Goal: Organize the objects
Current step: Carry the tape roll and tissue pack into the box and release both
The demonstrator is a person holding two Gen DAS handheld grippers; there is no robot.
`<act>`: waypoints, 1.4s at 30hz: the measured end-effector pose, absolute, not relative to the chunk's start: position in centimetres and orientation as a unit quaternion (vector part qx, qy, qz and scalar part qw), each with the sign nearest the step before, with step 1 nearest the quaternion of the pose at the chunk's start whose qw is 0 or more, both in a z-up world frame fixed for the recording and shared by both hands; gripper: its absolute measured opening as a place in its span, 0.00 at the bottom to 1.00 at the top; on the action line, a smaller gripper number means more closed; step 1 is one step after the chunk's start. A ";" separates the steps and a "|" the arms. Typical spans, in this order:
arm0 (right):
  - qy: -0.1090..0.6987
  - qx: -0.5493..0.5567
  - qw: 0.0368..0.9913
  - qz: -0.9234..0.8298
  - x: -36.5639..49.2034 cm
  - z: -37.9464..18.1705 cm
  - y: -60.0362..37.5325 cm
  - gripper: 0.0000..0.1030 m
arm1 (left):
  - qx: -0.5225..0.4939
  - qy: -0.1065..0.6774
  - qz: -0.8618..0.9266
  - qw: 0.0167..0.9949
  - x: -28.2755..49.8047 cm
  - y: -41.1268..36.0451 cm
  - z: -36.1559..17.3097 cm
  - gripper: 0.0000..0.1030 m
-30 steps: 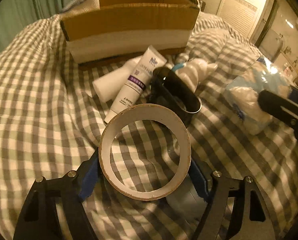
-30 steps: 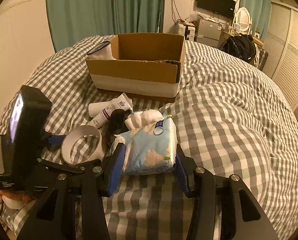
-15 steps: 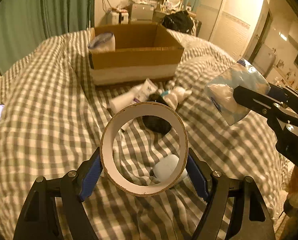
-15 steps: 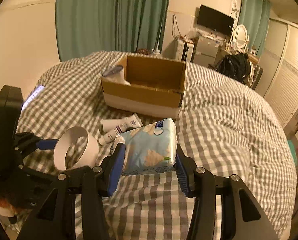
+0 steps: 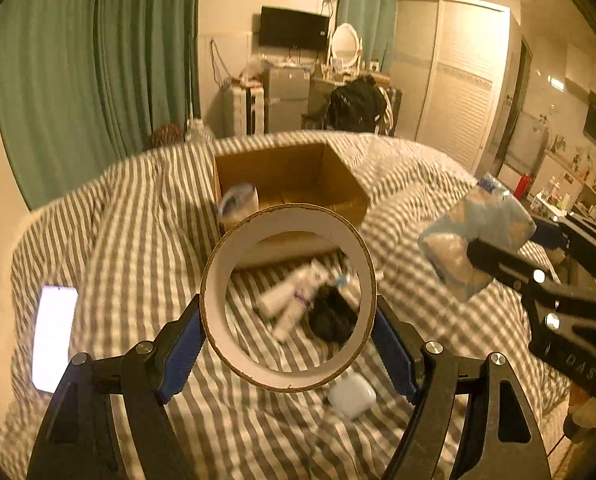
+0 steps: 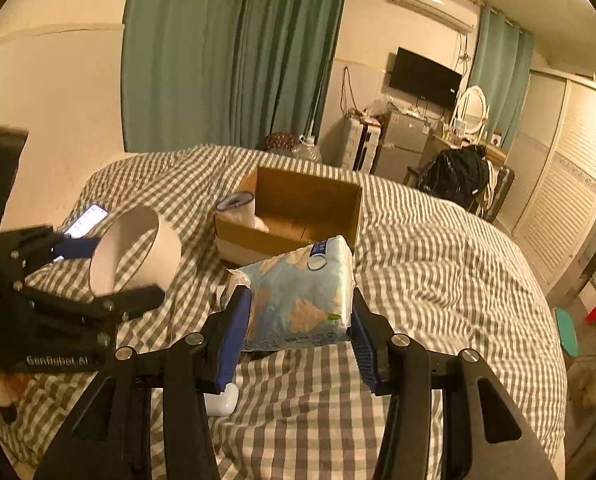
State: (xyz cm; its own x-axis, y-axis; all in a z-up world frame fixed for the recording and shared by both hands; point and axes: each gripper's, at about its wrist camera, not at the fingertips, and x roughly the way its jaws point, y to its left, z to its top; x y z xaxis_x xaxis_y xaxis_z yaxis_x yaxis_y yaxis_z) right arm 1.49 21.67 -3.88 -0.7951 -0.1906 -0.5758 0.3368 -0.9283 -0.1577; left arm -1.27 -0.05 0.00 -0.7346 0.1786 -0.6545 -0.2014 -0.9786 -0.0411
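Both hands are loaded right now. The left tool (image 5: 287, 334) is clamped across a wide cardboard tape ring (image 5: 287, 298), one blue pad on each side, with the ring's open hole facing forward so you look straight through it. The right tool (image 6: 300, 330) is squeezed shut on a blue tissue pack (image 6: 298, 294), short sides against the pads, long side running away from the camera.

What matters for the next bit: the open cardboard box (image 6: 298, 210) sits on the bed (image 6: 438, 264) straight ahead of and below both tools, open side up, one pale roll-shaped thing already in its left corner. From the right-hand camera the tissue pack looks lined up on the box's middle, while the ring hangs off to the left. I'd guess the tissues drop in first.
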 end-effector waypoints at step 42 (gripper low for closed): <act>0.099 0.346 0.174 -0.917 -32.4 -6.6 17.9 0.46 | -0.402 0.084 0.908 0.081 -32.2 1.6 -5.5 0.78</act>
State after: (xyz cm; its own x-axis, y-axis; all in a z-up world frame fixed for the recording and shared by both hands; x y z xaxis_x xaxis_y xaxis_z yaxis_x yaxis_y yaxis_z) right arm -32.41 17.85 -6.61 -0.7005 -0.2509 -0.6680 0.3875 -0.9199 -0.0609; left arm -32.19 1.65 -5.53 -0.6642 0.0789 -0.7434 -0.2142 -0.9728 0.0881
